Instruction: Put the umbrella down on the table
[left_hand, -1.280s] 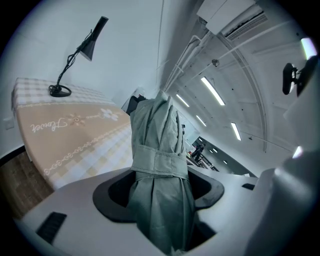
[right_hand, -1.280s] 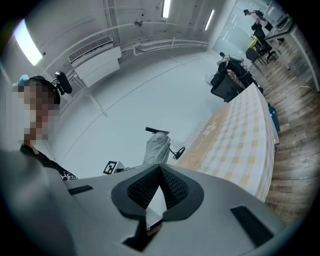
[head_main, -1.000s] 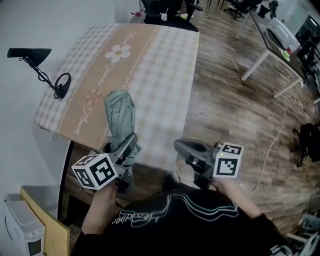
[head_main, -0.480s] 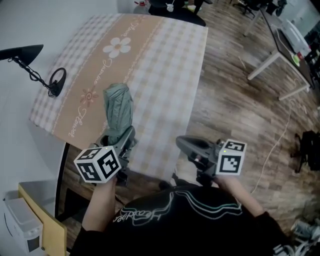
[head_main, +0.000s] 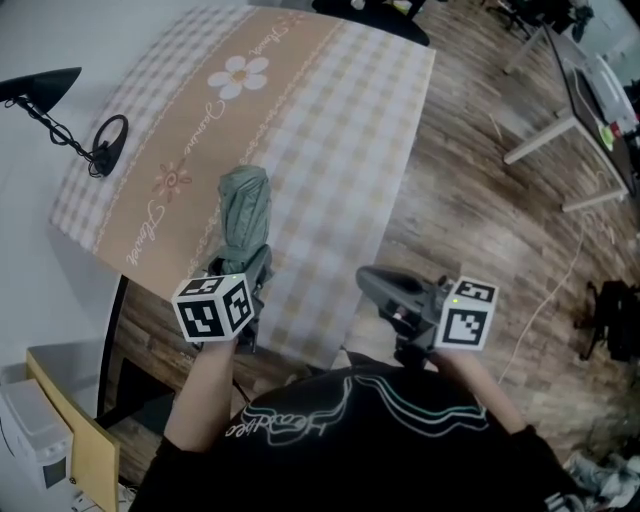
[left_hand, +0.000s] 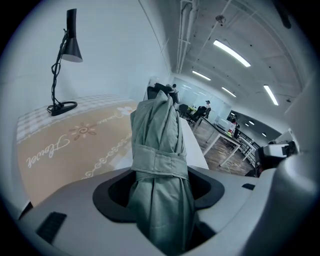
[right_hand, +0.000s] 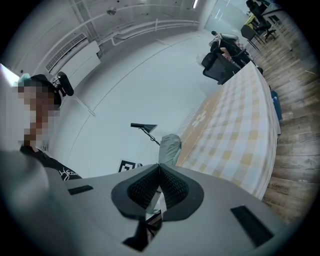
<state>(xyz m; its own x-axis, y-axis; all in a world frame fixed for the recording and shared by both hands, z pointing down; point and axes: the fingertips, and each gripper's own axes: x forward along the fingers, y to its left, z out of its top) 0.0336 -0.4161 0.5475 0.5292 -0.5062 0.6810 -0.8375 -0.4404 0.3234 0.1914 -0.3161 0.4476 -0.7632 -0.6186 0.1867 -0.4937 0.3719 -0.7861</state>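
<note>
The left gripper (left_hand: 159, 197) is clamped on the folded grey-green umbrella (left_hand: 158, 142), and only the left gripper view shows this plainly: the dark pads press the bundled cloth from both sides just below its wrap strap (left_hand: 160, 162). From the head view the marker cube covers most of that gripper (head_main: 243, 280), so the grip itself stays out of sight there. What the head view shows instead is the umbrella (head_main: 245, 212) reaching out over the near part of the table (head_main: 335, 130), along the seam where the tan flowered band (head_main: 190, 130) meets the checked cloth. No view lets me tell whether the far end touches the cloth. The right gripper (right_hand: 159, 186) has its ribbed pads pressed together with nothing between them. In the head view it (head_main: 370, 280) hangs off the table's near edge, above the wooden floor (head_main: 480, 200) and well apart from the umbrella. Its own view looks sideways and catches the umbrella (right_hand: 170, 146) in profile, tilted upward from the left gripper's cube (right_hand: 129, 166). A black desk lamp (head_main: 60, 110) stands at the table's left edge beside the white wall, and the left gripper view shows it upright (left_hand: 64, 65). That same view shows office desks and ceiling lights beyond the table, which the head view leaves out.
</note>
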